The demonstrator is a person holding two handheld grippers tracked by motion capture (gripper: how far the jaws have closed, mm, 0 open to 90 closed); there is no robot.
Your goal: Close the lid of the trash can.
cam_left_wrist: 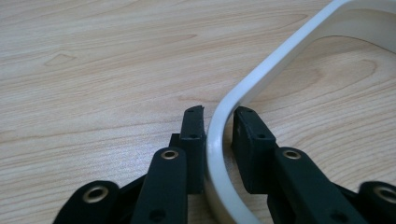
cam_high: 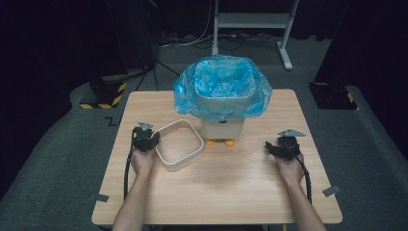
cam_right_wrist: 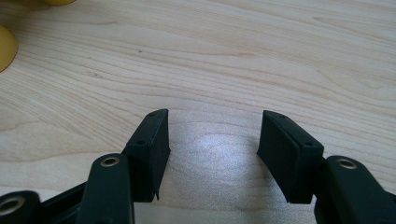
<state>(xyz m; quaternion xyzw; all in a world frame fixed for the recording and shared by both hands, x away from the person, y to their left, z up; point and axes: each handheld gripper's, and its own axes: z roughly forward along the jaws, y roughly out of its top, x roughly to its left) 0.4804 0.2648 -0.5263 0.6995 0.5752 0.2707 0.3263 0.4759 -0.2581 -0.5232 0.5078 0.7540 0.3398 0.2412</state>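
My left gripper [cam_left_wrist: 218, 122] straddles the white ring [cam_left_wrist: 280, 60] — not yet clamped; right gripper [cam_right_wrist: 212, 140] open, the bagged bin [cam_high: 222, 103] awaits.

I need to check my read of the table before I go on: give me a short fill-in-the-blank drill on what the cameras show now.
1. The left gripper has its jaws on either side of the wall of the white ____.
2. The bag lining the small bin is ____ in colour.
3. Between the jaws of the right gripper lies only the bare ____.
4. The bin's two feet are ____ in colour.

Missing words: ring; blue; table; orange
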